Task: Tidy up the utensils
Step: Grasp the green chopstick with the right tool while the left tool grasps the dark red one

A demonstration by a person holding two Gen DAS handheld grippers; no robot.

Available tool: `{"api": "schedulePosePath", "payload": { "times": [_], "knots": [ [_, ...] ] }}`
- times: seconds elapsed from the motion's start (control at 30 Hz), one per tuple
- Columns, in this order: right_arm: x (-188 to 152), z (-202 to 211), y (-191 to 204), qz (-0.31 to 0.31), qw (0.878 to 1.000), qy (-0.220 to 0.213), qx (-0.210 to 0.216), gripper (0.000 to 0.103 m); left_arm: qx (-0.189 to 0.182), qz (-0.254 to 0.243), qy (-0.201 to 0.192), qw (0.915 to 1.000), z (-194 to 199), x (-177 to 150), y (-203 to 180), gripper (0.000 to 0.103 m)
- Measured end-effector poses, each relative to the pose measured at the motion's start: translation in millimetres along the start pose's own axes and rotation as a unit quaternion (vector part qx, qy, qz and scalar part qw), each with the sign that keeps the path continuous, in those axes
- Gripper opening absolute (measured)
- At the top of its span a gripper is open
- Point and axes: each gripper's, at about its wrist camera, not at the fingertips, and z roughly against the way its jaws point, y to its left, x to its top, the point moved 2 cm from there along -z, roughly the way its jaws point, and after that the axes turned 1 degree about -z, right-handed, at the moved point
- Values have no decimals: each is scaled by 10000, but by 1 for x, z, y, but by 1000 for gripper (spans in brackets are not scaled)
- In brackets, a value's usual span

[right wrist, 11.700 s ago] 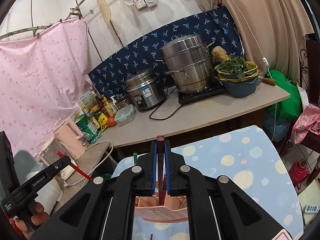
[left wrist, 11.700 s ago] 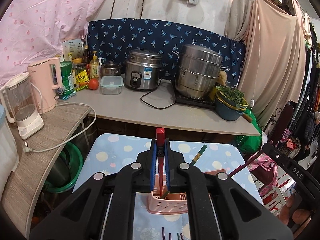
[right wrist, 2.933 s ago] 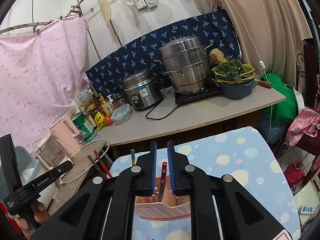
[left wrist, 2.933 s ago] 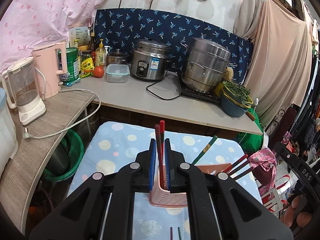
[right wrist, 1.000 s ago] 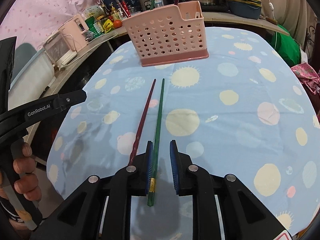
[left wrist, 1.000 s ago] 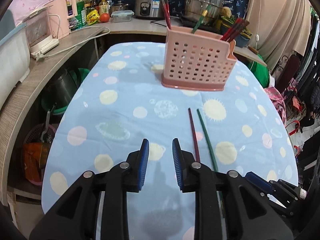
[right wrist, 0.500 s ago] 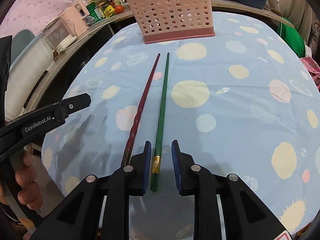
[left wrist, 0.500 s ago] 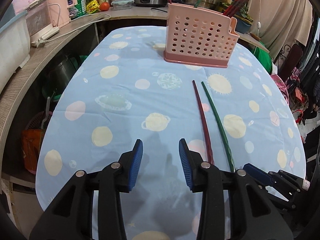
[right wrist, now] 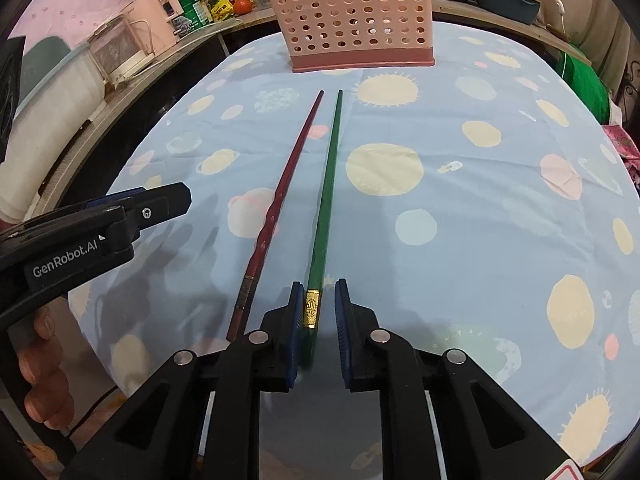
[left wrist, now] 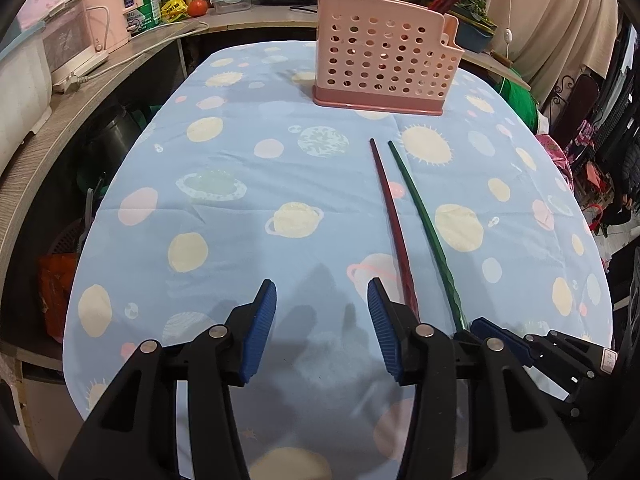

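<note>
At the bottom of the right wrist view, the right gripper (right wrist: pixel 317 312) has its jaws around the gold-banded end of the green chopstick (right wrist: pixel 326 196); the jaws have just been closing, one pad is at the stick and a small gap still shows on the other side, so the stick is between them but not yet clamped. Just to the left of it lies the dark red chopstick (right wrist: pixel 280 200), almost parallel, and both point up the frame over the blue tablecloth (right wrist: pixel 480 184) with its yellow suns and planets. At the bottom of the left wrist view, the left gripper (left wrist: pixel 322 320) stands apart over bare cloth, with nothing between its jaws, which have just been opening; the near end of the red chopstick passes just beside its right finger. Farther up, in the upper middle of both views, the pink perforated utensil basket (right wrist: pixel 352 16) stands upright on the cloth, well apart from the chopstick tips, and some chopsticks stick out of its top. Behind it is a counter (left wrist: pixel 256 16) with pots and bottles.
</note>
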Motion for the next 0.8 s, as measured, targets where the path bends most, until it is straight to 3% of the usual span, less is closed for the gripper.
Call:
{"api": "schedulePosePath", "payload": {
  "times": [0.17, 0.8],
  "knots": [
    [-4, 2, -3, -32, 10000, -39, -64, 7, -41, -35, 60, 10000, -1, -4, -4, 47],
    [-10, 14, -37, -687, 9975, -132, -43, 7, -451, -444, 460, 9969, -18, -24, -44, 53]
  ]
}}
